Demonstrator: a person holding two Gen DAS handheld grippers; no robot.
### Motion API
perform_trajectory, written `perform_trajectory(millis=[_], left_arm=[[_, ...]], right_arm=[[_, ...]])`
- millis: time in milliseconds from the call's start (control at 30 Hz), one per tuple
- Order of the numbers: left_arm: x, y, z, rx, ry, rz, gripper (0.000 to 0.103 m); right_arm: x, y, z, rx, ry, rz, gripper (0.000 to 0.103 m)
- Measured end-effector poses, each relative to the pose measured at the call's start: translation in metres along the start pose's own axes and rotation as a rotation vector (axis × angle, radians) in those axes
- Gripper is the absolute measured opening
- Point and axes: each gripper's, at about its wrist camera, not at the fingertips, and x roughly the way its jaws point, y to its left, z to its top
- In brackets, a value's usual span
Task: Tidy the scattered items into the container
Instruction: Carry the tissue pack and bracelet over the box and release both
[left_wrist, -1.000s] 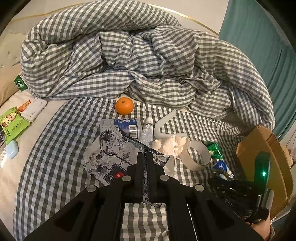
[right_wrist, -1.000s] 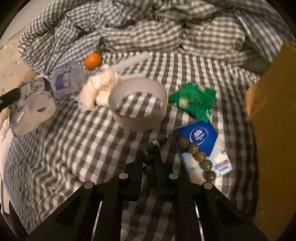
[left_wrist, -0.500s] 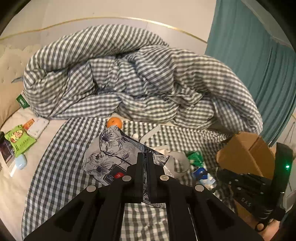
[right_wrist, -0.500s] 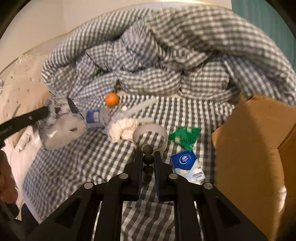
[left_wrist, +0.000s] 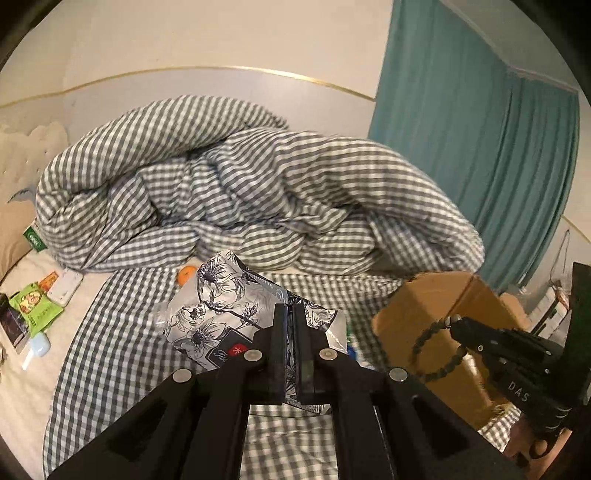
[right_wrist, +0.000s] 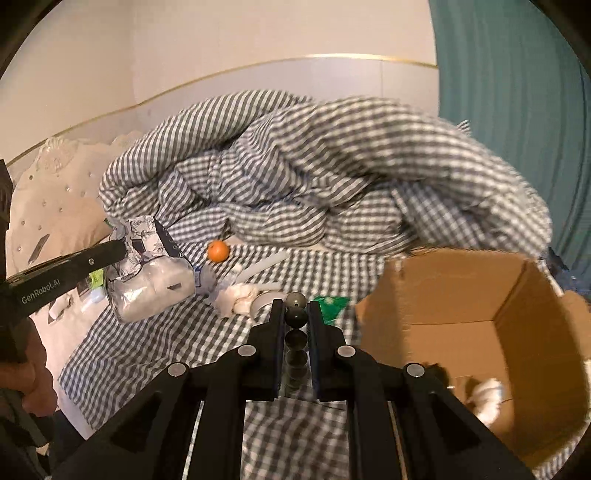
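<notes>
My left gripper (left_wrist: 290, 314) is shut on a floral tissue pack (left_wrist: 221, 317), held up above the checked bed; in the right wrist view the same tissue pack (right_wrist: 147, 280) hangs from the left gripper (right_wrist: 123, 249) at far left. My right gripper (right_wrist: 295, 314) is shut on a dark bead bracelet (right_wrist: 295, 316), whose beads sit between the jaws. In the left wrist view the bead bracelet (left_wrist: 436, 354) dangles from the right gripper (left_wrist: 456, 323) in front of the cardboard box (left_wrist: 424, 306). The open cardboard box (right_wrist: 461, 295) stands at right, with a white wad (right_wrist: 487, 398) inside.
An orange (right_wrist: 218, 251), crumpled tissue (right_wrist: 236, 297), a tape ring (right_wrist: 264, 301) and a green packet (right_wrist: 332, 302) lie on the checked sheet. A bunched checked duvet (left_wrist: 240, 195) fills the back. Snack packets (left_wrist: 35, 308) lie at the left. A teal curtain (left_wrist: 472, 166) hangs at right.
Both grippers have risen off the bed, the left carrying the tissue pack, the right carrying the bracelet. The box has come closer in the right wrist view, and its inside now shows.
</notes>
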Motion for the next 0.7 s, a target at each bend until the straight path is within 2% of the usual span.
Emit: perform_trajectory(millis=[333,700], left_arm=[[-0.023,-0.060,0.007,0.070,-0.037,-0.055,0.002],[-0.037,-0.127,0.013,0.148,-0.063,-0.136,0.002]], right_arm=[[-0.070,-0.034,0.012,0.029,-0.103,-0.070,0.011],[-0.125,-0.073,0.010,0.054,-0.175,-0.166,0.011]])
